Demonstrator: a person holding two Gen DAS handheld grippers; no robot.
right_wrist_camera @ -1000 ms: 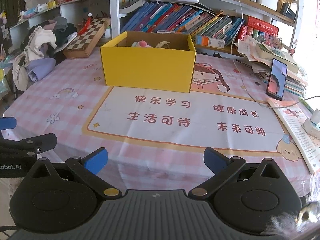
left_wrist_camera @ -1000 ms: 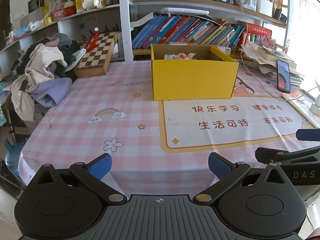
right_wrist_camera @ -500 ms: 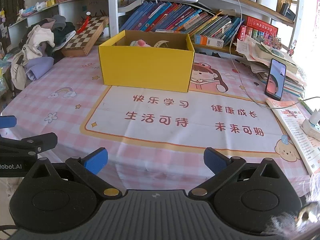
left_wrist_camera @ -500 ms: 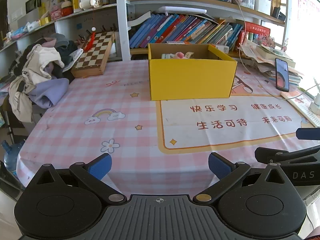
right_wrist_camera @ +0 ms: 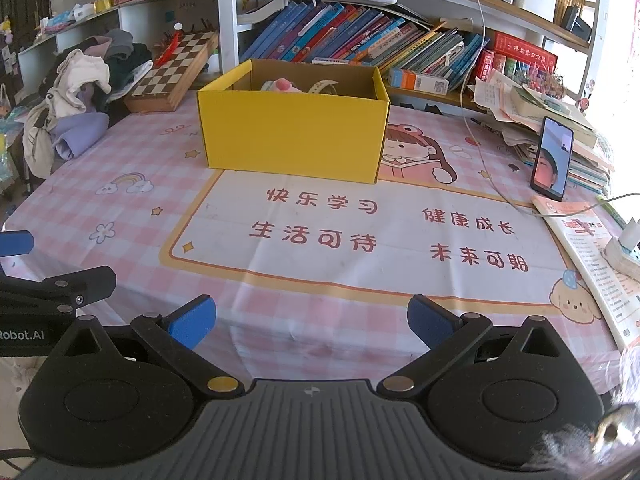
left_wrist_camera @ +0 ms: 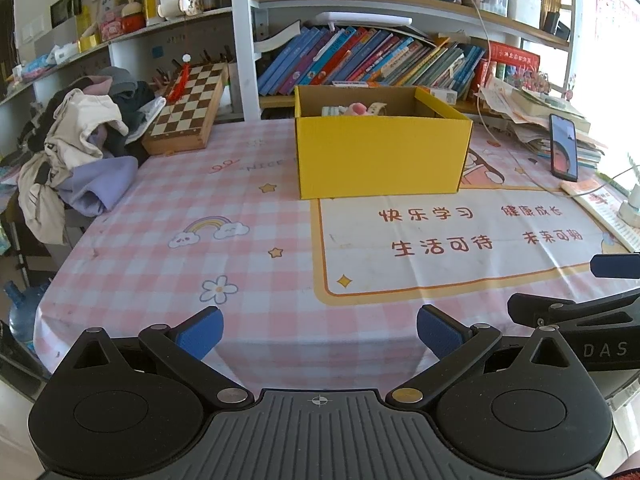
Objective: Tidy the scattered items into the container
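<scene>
Container: the yellow cardboard box (left_wrist_camera: pixel 382 156) stood open-topped on the counter (left_wrist_camera: pixel 160 216), upper centre of the left wrist frame.
Contents: a pink item (right_wrist_camera: pixel 282 85) and a pale strap-like item (right_wrist_camera: pixel 322 86) showed just above the box rim; what they were could not be told.
Counter cover: a pink checked cloth with a white printed panel (right_wrist_camera: pixel 360 232) lay below the box in the frame.
Left hand-held gripper (left_wrist_camera: pixel 318 334): bottom centre of its frame, jaws spread wide, holding nothing.
Right hand-held gripper (right_wrist_camera: pixel 312 320): bottom centre of its frame, jaws spread wide, holding nothing.
Surroundings: a chessboard (left_wrist_camera: pixel 188 110) and a heap of clothes (left_wrist_camera: pixel 76 148) sat upper left; a phone (right_wrist_camera: pixel 552 158) stood propped at right; books (left_wrist_camera: pixel 372 60) filled the shelf behind the box.
</scene>
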